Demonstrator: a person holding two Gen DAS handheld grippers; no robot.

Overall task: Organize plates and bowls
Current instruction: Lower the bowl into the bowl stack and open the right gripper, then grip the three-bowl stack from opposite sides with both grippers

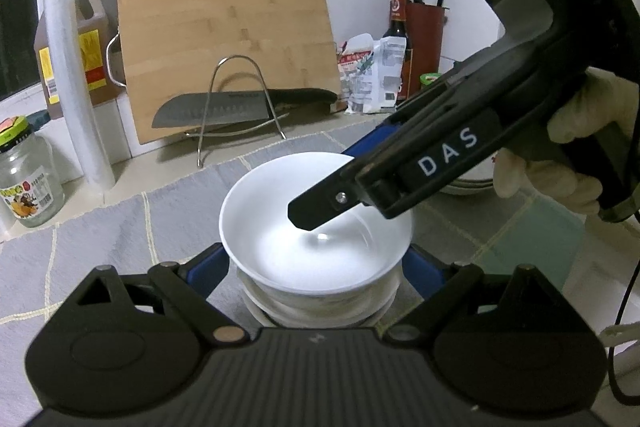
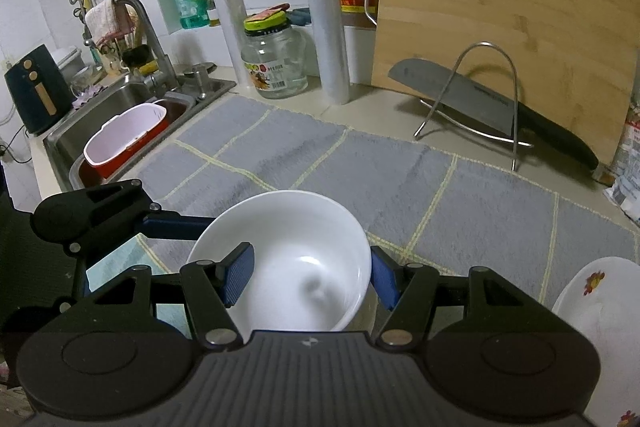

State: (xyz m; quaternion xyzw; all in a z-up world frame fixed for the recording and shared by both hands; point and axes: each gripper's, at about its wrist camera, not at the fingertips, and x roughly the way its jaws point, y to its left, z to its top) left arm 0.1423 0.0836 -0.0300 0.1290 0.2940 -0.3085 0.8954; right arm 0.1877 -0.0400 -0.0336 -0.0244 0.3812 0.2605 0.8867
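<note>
Kitchen counter, grey checked mat [image 2: 360, 163] spread over it, white tile behind.

Right gripper [image 2: 308, 277]: clenched on the rim of a white bowl [image 2: 296, 259]. One blue pad sits inside the bowl against its wall, the other outside on the opposite face of that same wall. In the left wrist view the inside finger reaches down over the bowl's cavity; a gloved hand [image 1: 576, 147] holds the handle.

Left gripper [image 1: 316, 267]: grasping the stack of bowls [image 1: 320, 303] below. Its blue fingers flank the stack on both sides, just under the top bowl's flare. Whether the pads press the lower bowls or the foot of the top one cannot be told.

White bowl: seated as the top of that stack, upright, on the mat near the front edge of the counter.

Outward:
- flowered plate [image 2: 600, 311] to the right of the bowl, apart from it
- wire rack [image 1: 236, 107] carrying a cleaver [image 1: 216, 109], bamboo cutting board [image 1: 228, 39] leaning behind
- glass jar [image 2: 276, 63], rolls of film, oil bottles at the back
- sink [image 2: 120, 107] at far left with a red-and-white tub [image 2: 124, 139] in it
</note>
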